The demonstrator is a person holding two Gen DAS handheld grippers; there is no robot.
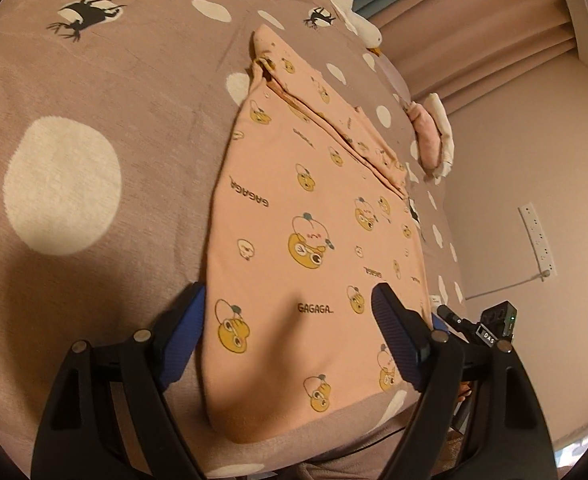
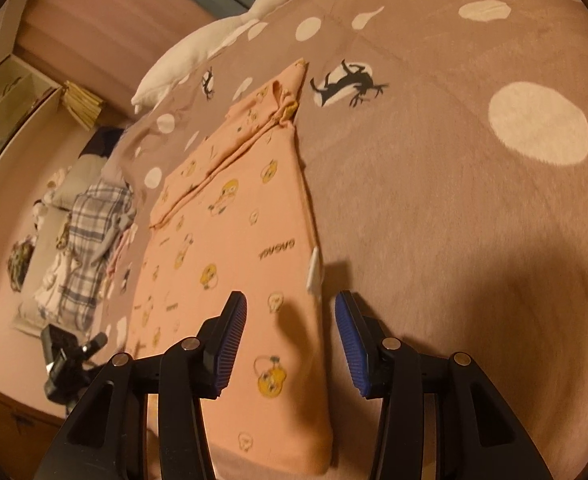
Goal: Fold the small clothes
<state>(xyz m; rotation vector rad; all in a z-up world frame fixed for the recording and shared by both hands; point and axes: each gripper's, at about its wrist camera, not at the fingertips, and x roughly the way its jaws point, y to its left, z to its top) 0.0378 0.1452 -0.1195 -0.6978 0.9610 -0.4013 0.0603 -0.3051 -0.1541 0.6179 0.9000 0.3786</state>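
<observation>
Nearest the lenses, both tools stand over the near hem of the garment. Left gripper (image 1: pixel 289 320): jaws spread wide, straddling the garment's left edge, nothing pinched; one pad off the cloth on the bedspread, the other above the print. Right gripper (image 2: pixel 291 332): jaws parted and empty, straddling the right folded edge.

Peach top (image 1: pixel 306 220), duck print, lies flat on the brown dotted bedspread (image 1: pixel 113 92), sides already turned in to a long narrow panel; a sleeve lies folded across the upper part. White care tag (image 2: pixel 314 270) sticks out at the right edge.

Handling, judged: thin knit, light, limp, no stiffness to carry a fold; layers likely to slide apart unless every ply is caught. Best hold looks like the two near corners of the hem, pads closing through all layers.

Farther off: white goose plush (image 2: pixel 213 40) at the bed's far edge, curtain behind.
</observation>
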